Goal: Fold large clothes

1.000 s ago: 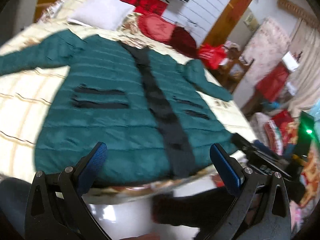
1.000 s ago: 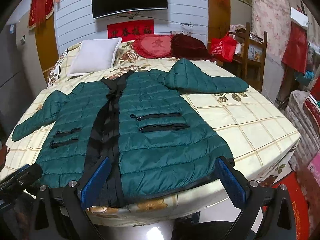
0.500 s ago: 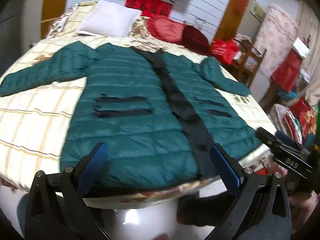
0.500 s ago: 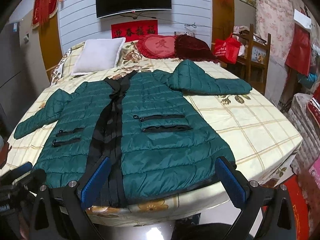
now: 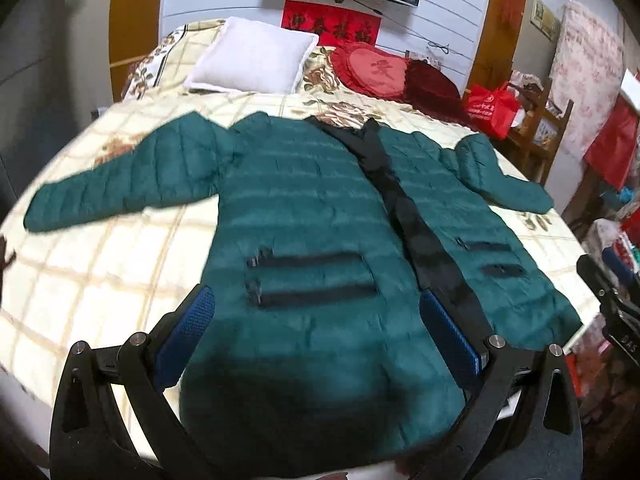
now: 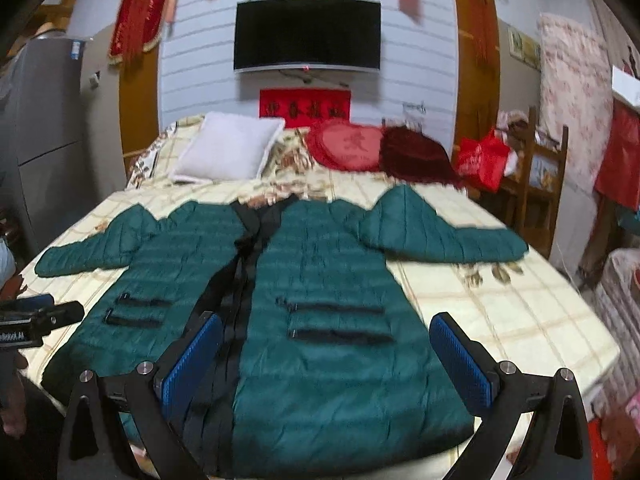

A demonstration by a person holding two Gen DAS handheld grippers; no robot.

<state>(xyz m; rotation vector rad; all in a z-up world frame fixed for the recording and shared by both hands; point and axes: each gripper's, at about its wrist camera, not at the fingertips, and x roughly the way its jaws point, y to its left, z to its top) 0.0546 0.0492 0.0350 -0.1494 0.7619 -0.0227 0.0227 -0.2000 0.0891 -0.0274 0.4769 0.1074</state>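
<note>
A dark green quilted jacket [image 5: 304,216] [image 6: 320,280] lies flat and face up on the bed, sleeves spread to both sides, a black zipper band down its middle. My left gripper [image 5: 316,336] hovers open over the jacket's left front panel near the hem, nothing between its blue pads. Over the right front panel near the hem, my right gripper [image 6: 326,360] is open too and holds nothing. The left sleeve [image 5: 120,188] stretches toward the bed's left edge. The right sleeve [image 6: 444,236] reaches to the right.
The bed [image 6: 520,320] has a cream checked cover. A white pillow [image 6: 228,150] and red cushions [image 6: 352,146] lie at its head. A wooden chair with a red bag [image 6: 482,158] stands at the right. The other gripper [image 6: 36,320] shows at the left edge.
Both grippers have moved forward over the jacket's hem and tilted up, so the wall and TV come into the right wrist view. The jacket has not moved.
</note>
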